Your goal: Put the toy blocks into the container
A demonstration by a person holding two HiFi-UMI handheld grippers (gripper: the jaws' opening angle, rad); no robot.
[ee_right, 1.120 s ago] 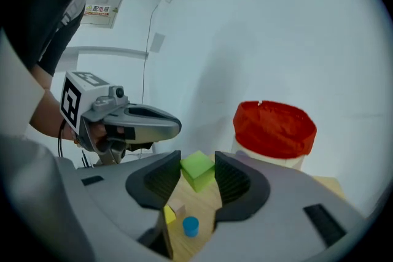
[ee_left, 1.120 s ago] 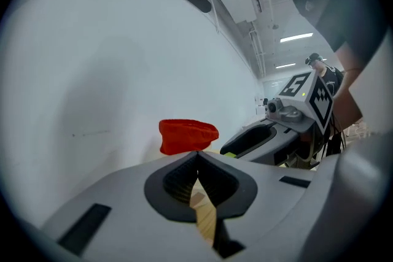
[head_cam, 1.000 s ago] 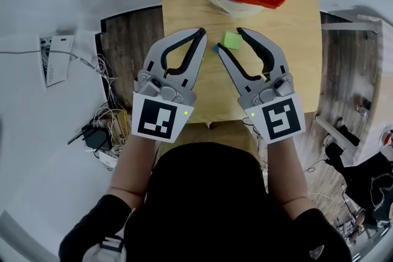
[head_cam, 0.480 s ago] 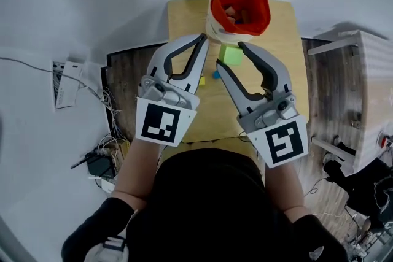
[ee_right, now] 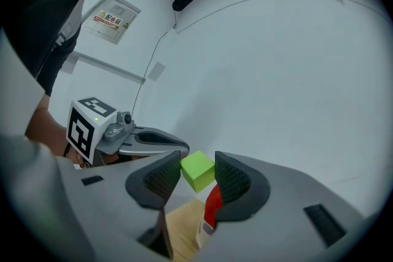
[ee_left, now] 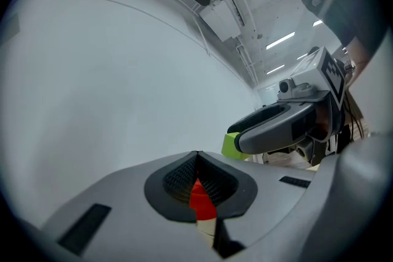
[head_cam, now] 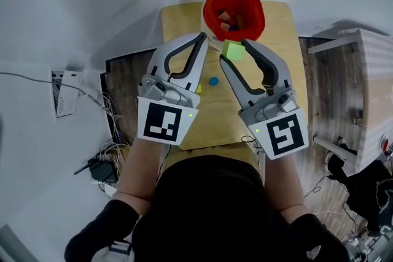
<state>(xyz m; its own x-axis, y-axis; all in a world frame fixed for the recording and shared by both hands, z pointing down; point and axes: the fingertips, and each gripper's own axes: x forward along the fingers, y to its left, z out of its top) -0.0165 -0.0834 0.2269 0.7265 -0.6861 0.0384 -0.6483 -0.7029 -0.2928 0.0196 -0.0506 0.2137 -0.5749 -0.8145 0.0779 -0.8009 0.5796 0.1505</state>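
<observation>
Just short of the container, the right hand-held gripper clamps a tilted, cube-shaped green block.

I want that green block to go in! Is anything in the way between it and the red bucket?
Nothing visible is. The right claw holds the green block close to the red bucket, with only air between them.

Small yellow piece, perhaps a block, mostly behind the left gripper.
</observation>
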